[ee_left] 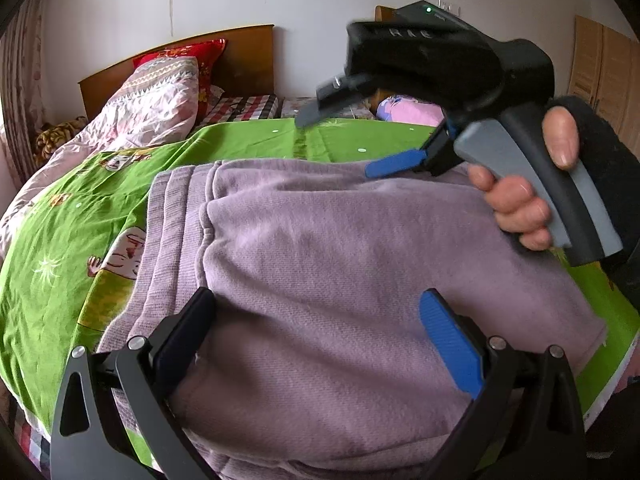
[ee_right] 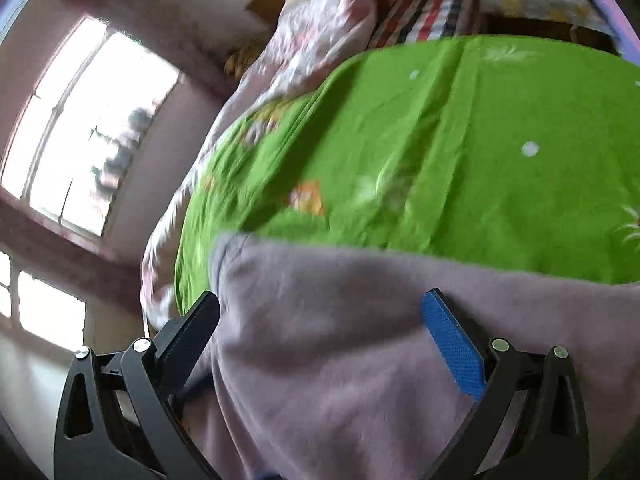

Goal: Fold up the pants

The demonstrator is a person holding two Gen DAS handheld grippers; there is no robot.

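Lilac knit pants [ee_left: 320,220] lie folded in layers on the green sheet [ee_left: 60,240], with the ribbed waistband toward the left. My left gripper [ee_left: 318,300] hovers low over their near part, open, its fingers wide apart with cloth below them. A hand [ee_left: 516,204] holds my right gripper [ee_left: 334,146] at the pants' far right edge; it is open, and its blue finger [ee_left: 396,162] rests near the cloth. In the blurred right wrist view, the right gripper [ee_right: 320,300] stands open over the pants [ee_right: 340,380].
The green sheet [ee_right: 480,140] covers a bed with a wooden headboard [ee_left: 248,52]. A pink quilt [ee_left: 140,112] and a red pillow [ee_left: 200,56] lie at the far left. The bed's edge [ee_left: 612,360] runs at the near right. A window [ee_right: 88,120] is on the left wall.
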